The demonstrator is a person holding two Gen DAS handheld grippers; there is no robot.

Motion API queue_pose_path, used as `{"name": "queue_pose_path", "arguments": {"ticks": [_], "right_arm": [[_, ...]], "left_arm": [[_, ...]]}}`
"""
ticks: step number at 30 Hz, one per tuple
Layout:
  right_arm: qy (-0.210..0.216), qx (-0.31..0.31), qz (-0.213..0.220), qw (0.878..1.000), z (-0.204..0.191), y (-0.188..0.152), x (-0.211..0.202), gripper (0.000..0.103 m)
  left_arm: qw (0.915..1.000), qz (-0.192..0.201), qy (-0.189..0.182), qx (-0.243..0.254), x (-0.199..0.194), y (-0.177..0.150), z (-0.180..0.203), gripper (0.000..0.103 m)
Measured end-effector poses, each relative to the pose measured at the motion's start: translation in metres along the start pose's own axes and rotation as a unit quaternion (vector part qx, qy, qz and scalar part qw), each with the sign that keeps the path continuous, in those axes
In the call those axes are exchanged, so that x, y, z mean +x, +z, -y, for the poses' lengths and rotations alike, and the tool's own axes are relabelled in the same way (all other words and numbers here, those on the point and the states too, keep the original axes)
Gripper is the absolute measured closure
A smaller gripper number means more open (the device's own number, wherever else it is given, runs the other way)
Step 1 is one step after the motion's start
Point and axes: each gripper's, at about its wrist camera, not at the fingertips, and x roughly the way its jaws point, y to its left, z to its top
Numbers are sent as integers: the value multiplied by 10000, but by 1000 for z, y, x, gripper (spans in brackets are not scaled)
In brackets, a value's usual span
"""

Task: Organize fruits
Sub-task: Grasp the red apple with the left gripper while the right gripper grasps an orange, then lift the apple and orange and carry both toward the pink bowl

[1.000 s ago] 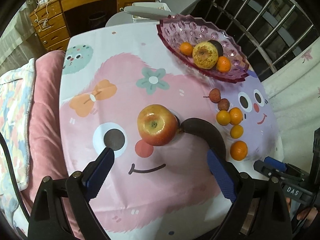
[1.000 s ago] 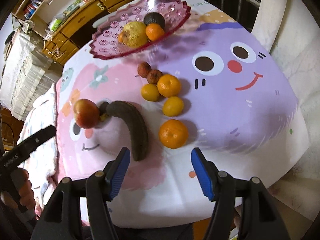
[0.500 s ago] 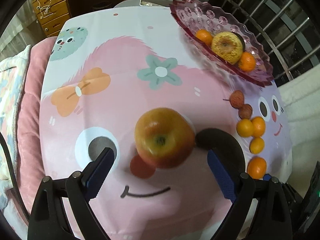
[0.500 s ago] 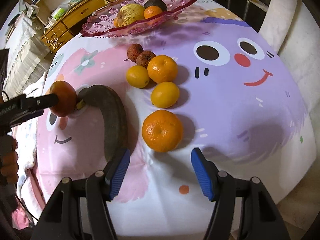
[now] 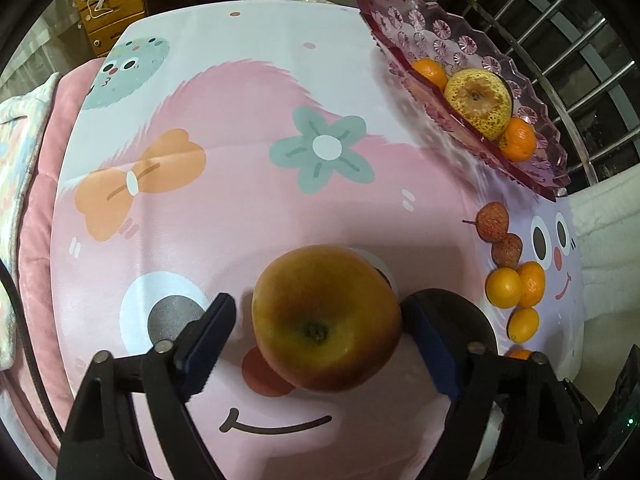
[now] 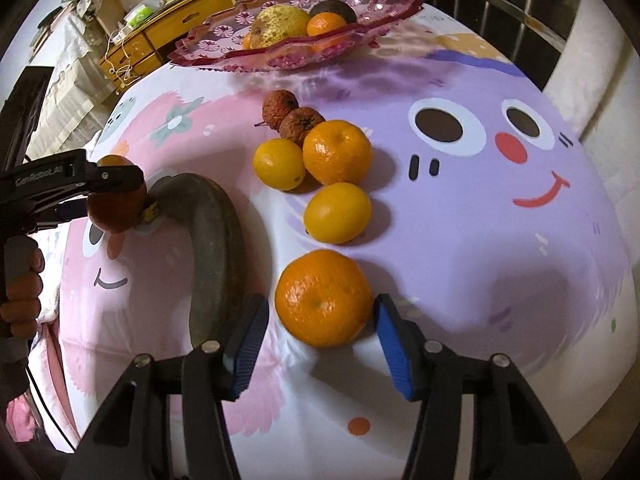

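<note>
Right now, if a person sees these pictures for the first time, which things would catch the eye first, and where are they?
First comes the red-yellow apple, close up between the closing jaws of the left gripper, and the big orange between the closing jaws of the right gripper. Next, the pink glass dish at the table's far edge holds a yellow pear and small oranges. A dark, overripe banana curves between apple and orange.

Left gripper (image 5: 320,334) angled steeply down, jaws closing, right gripper (image 6: 318,338) likewise — narrower gap, a hand (image 6: 18,292) gripping the left handle.
</note>
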Motion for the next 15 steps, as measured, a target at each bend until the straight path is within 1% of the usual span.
{"name": "queue_pose_path", "arguments": {"ticks": [2, 3, 6, 7, 15], "right_arm": [[17, -60, -25, 10000, -1, 2, 1, 55], [11, -77, -35, 10000, 0, 2, 1, 57], [63, -108, -67, 9999, 1, 3, 1, 58], [70, -127, -85, 9999, 1, 3, 1, 58], [8, -155, -166, 9997, -1, -6, -2, 59]], "left_arm": [[10000, -15, -17, -64, 1, 0, -2, 29], [9999, -24, -32, -100, 2, 0, -3, 29], [9997, -29, -131, -194, 2, -1, -4, 33], [9997, -26, -155, -204, 2, -1, -5, 36], [9995, -85, -120, -263, 1, -2, -3, 37]]}}
